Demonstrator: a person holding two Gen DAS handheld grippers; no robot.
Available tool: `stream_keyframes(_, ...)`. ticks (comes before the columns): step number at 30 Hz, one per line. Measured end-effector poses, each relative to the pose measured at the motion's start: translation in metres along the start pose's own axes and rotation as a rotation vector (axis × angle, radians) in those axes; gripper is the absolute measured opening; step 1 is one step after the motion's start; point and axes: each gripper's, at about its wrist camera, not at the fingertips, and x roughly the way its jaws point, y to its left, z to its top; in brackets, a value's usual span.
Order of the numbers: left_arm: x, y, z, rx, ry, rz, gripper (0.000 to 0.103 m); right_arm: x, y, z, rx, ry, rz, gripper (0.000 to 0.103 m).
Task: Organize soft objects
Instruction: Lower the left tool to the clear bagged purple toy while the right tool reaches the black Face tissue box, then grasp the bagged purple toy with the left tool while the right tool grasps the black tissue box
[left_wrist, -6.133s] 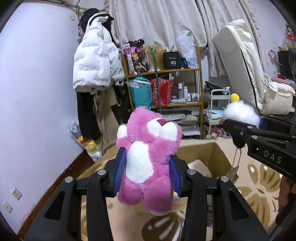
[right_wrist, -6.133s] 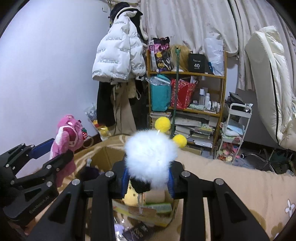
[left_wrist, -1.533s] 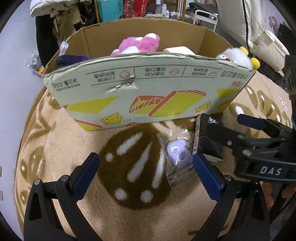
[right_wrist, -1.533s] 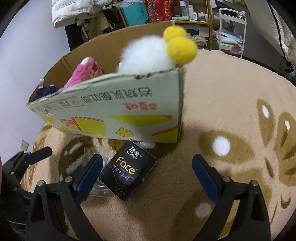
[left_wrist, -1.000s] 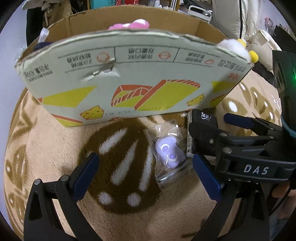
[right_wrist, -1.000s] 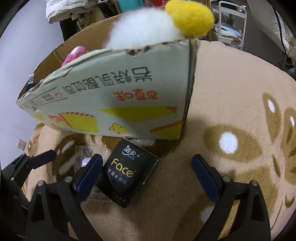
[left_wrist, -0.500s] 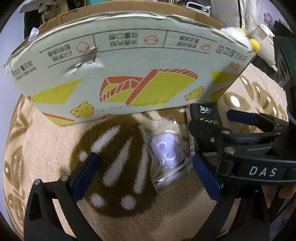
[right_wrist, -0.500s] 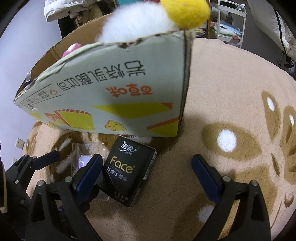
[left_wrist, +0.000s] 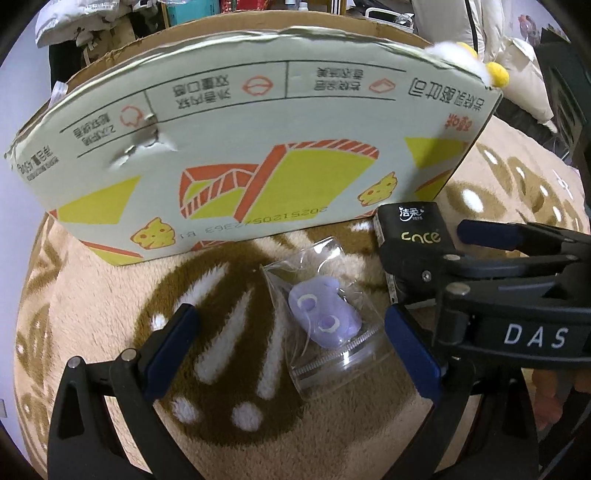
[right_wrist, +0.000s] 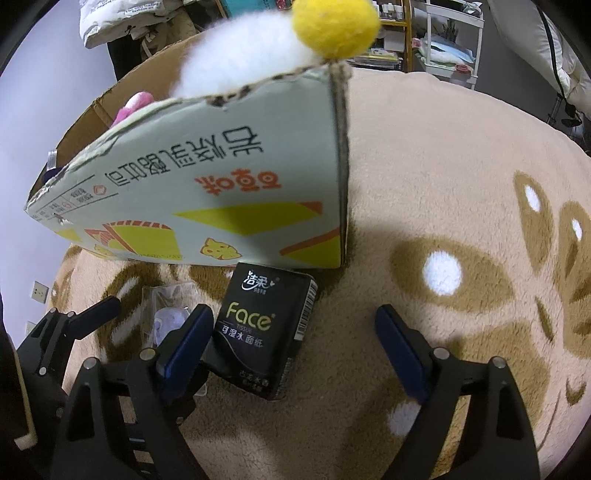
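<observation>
A small purple soft toy in a clear zip bag (left_wrist: 325, 314) lies on the beige rug just in front of the cardboard box (left_wrist: 240, 147). My left gripper (left_wrist: 291, 343) is open and low over the rug, its fingers on either side of the bag. A black "Face" tissue pack (right_wrist: 264, 330) lies to the right of the bag, against the box. My right gripper (right_wrist: 293, 339) is open with the pack between its fingers. A white plush with yellow pompoms (right_wrist: 258, 48) and a pink plush (right_wrist: 135, 103) sit in the box. The bag also shows in the right wrist view (right_wrist: 168, 314).
The beige rug with brown and white flower marks (right_wrist: 461, 258) spreads to the right of the box. A shelf rack and a white cart (right_wrist: 443, 37) stand behind. A white padded chair (left_wrist: 524, 74) is at the far right.
Both grippers have dropped lower and closer to the rug and the box front. The bagged toy now sits between the left fingers and the tissue pack between the right fingers. Both stay open.
</observation>
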Motion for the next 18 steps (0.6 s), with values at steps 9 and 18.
stream_keyframes(9,0.009,-0.017,-0.004,0.018,-0.002,0.039,0.091,-0.003,-0.001,-0.001,0.006,-0.002,0.007,0.092)
stream_keyframes(18,0.014,-0.015,-0.001,-0.033,-0.009,0.009,0.087,-0.003,-0.001,-0.008,0.005,0.002,0.005,0.092)
